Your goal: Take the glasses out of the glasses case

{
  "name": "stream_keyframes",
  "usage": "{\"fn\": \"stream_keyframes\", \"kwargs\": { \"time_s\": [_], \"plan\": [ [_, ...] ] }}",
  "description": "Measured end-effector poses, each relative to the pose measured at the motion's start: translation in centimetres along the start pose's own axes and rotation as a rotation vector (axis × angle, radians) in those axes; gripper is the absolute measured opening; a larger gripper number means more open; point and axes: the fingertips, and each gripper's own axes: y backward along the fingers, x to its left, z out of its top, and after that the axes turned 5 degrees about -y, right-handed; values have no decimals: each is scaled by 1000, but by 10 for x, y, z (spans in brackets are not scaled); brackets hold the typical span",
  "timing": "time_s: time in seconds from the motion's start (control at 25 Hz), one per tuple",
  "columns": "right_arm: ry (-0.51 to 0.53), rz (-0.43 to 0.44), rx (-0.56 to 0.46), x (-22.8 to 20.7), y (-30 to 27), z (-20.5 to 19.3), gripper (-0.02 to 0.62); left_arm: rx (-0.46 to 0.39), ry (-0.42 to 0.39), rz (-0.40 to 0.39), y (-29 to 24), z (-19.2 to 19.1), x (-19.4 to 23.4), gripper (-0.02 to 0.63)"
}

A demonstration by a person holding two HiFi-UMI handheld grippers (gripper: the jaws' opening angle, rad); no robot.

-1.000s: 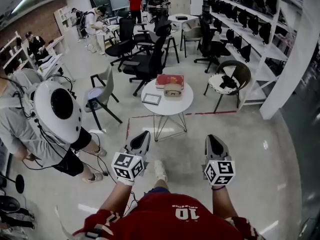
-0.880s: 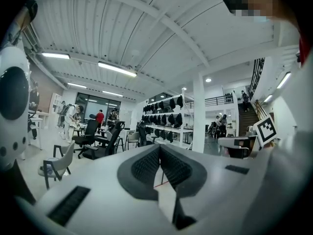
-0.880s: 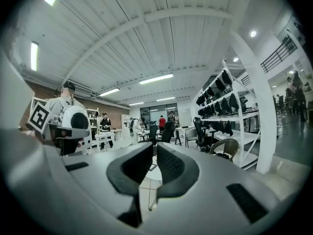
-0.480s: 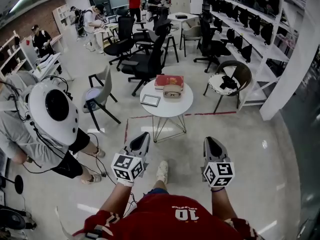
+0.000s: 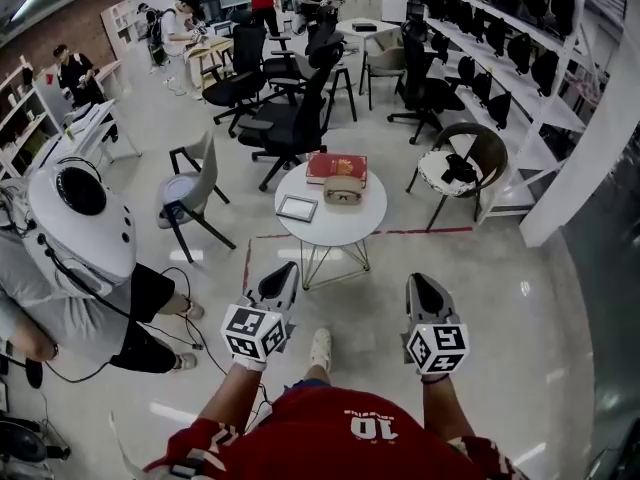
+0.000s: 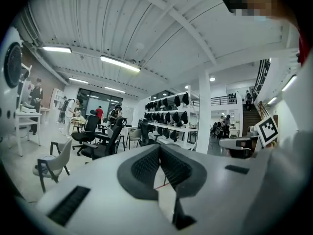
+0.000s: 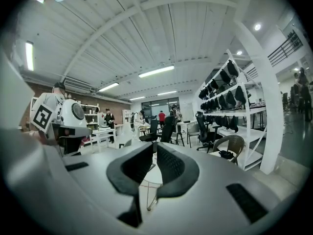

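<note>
Big open office with a glossy pale floor, black office chairs (image 5: 290, 118) and a white shelving rack (image 5: 520, 78) along the right wall. A round white table (image 5: 335, 233) stands ahead of the person, well apart from both grippers.

The tan glasses case (image 5: 345, 190) sits on the table toward its far edge, just in front of a red book (image 5: 337, 166) lying at that edge. There is a dark shape on the case front, too small to tell if it is the glasses. A small framed item (image 5: 298, 207) lies near the table's left edge.

The left gripper (image 5: 283, 269) is held level over the floor, jaws pressed together at the tips with nothing between them. The right gripper (image 5: 421, 281) is the same, jaws closed and empty.

A person in grey with a white headset (image 5: 80, 213) stands at left.
</note>
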Motion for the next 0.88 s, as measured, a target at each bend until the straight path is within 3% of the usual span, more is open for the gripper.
{"fn": "stream_keyframes", "kwargs": {
  "time_s": [0.88],
  "plan": [
    [19,1,11,-10,-159,55,35,-14,18,-88,-146,39,95,9]
  ]
}}
